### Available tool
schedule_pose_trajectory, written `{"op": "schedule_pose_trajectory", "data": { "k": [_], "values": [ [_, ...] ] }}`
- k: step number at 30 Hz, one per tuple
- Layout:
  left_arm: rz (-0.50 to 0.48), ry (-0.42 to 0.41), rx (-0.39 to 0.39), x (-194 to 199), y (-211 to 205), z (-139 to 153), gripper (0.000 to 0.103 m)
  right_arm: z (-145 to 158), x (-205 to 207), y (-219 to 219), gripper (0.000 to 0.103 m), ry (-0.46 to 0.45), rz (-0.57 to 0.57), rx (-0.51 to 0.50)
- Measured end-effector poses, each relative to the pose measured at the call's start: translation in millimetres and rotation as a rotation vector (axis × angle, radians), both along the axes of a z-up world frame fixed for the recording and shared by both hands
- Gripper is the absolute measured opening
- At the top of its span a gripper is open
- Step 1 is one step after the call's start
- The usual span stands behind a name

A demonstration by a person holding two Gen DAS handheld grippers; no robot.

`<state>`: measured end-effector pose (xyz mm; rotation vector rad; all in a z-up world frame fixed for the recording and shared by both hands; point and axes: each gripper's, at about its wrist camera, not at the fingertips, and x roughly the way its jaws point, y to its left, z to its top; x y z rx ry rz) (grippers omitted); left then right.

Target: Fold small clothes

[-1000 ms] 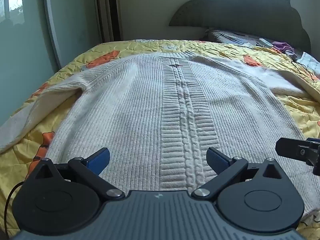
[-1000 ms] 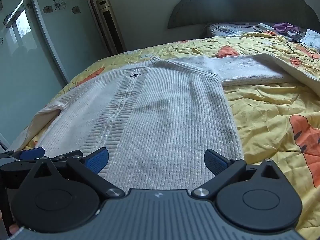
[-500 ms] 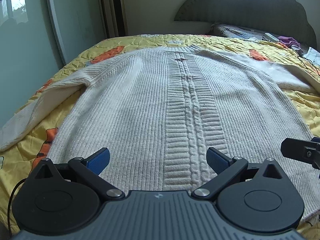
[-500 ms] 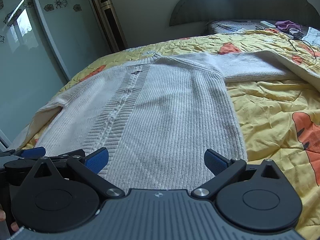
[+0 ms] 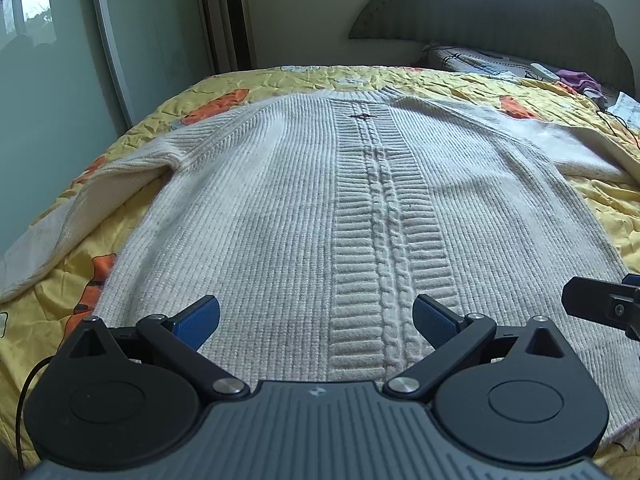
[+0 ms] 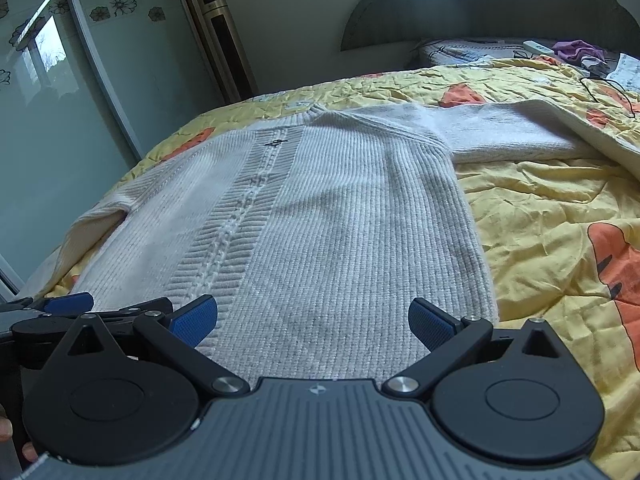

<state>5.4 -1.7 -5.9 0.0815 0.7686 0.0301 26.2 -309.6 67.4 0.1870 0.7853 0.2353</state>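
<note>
A cream cable-knit sweater [image 5: 360, 208] lies flat on the bed, front up, hem toward me, both sleeves spread out to the sides. It also shows in the right wrist view [image 6: 320, 220]. My left gripper [image 5: 316, 320] is open and empty, just above the hem left of the cable band. My right gripper [image 6: 314, 320] is open and empty over the hem's right part. The right gripper's finger shows at the edge of the left wrist view [image 5: 600, 304], and the left gripper shows low left in the right wrist view [image 6: 68, 308].
A yellow quilt with orange prints [image 6: 552, 216] covers the bed. A grey headboard [image 5: 500, 12], a pillow with a remote and purple cloth [image 6: 576, 50] and a cable [image 6: 608, 88] are at the far end. A glass sliding door [image 5: 52, 80] and tower fan [image 6: 224, 40] stand left.
Both grippers have risen or tilted a little, so the sweater shows lower and fuller in view. Both stay open. The sweater has not moved.
</note>
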Motion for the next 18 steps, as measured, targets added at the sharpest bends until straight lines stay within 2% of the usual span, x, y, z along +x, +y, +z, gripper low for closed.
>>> {"op": "schedule_pose_trajectory", "data": {
  "k": [18],
  "values": [
    [0.001, 0.005, 0.004, 0.9, 0.7, -2.5, 0.103, -1.1, -0.6, 2.8, 0.103, 0.008, 0.005, 0.006]
  ]
}}
